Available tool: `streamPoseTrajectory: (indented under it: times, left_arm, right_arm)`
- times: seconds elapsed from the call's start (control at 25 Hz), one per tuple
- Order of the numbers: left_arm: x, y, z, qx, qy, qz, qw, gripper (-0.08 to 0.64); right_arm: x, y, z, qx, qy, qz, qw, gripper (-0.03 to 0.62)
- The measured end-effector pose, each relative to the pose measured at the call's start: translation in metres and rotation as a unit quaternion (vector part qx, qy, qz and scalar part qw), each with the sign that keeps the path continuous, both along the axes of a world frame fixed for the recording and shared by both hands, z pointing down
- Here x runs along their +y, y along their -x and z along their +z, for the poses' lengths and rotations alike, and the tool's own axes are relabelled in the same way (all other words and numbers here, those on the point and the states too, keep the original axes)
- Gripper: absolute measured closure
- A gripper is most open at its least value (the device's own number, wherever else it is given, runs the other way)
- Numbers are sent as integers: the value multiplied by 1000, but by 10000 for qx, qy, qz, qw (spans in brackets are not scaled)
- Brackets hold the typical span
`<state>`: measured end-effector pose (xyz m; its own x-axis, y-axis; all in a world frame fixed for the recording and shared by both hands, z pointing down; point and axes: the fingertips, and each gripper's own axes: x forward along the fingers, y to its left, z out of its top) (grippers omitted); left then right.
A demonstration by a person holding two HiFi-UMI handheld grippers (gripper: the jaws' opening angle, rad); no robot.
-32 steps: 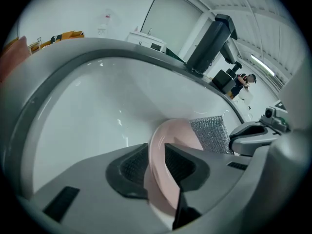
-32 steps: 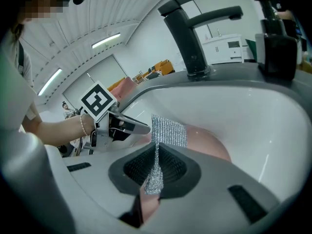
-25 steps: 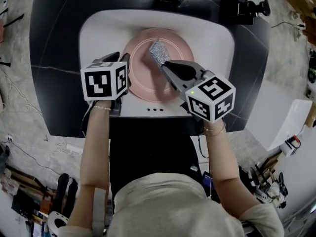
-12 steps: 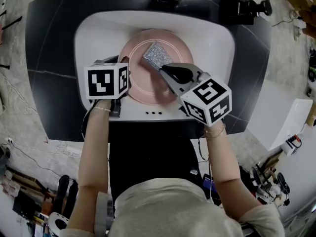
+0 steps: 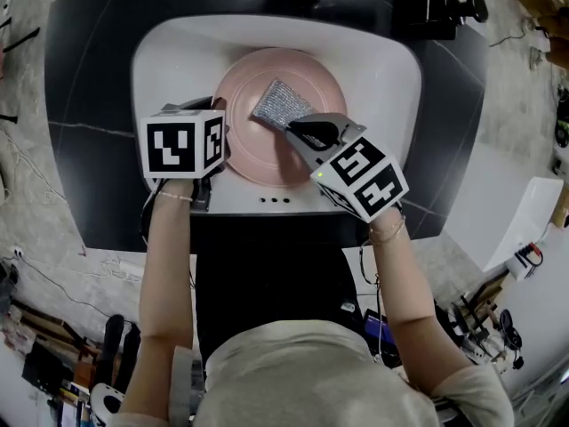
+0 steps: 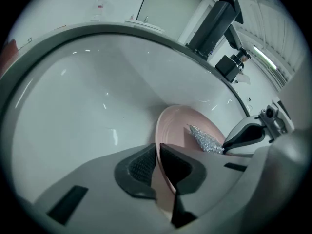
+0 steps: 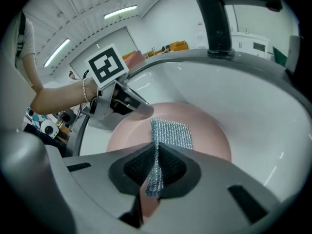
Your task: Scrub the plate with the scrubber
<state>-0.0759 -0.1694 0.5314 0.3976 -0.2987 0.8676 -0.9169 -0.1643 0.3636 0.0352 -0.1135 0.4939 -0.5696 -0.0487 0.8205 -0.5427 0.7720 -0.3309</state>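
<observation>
- Pink plate (image 5: 258,154) sits approx. mid-basin in the white sink (image 5: 373,69), which is set into the black desk (image 5: 89,78). The plate's left rim is close to the sink's left wall.
- L side: left tongs (image 6: 157,152) are clamped on the plate's left rim, 1 jaw over the face and 1 under it. Can't tell if that edge is lifted off the basin.
- R side: right tongs (image 7: 156,152) are pinched shut on 1 end of the silver mesh scrubber (image 5: 279,103). The free end lies flat on the plate's face, near centre and toward the far rim.
- Step, by my read: mid-scrub, w/ L steadying and R working the mesh. No dirt or foam shows, so I can't judge how far along it is.
- Risk 1: the mesh is held by a thin strip only. A hard drag across the face could pull it out of the jaws.
- Risk 2: the L grip is on a narrow bit of smooth rim. Side force from R could make the plate twist or slip, then knock the sink wall.
- Risk 3: pressing too steeply could bring the R jaw tips onto the plate instead of the mesh, so scraping and no scrub.
- Risk 4: strokes toward the left rim bring the 2 tongs close, so they could bump.
</observation>
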Motion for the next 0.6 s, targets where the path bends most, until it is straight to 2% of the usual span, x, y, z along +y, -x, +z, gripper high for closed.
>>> streamPoseTrajectory:
  times: [0.2, 0.6]
  left_arm:
    - [-2, 0, -8, 88, -64, -38, 9999, 519]
    - [-2, 0, -14, 216, -96, 14, 9997, 518]
  right_arm:
    - [18, 6, 10, 137, 328, -544, 9979, 563]
    - [34, 13, 19, 200, 654, -620, 9957, 566]
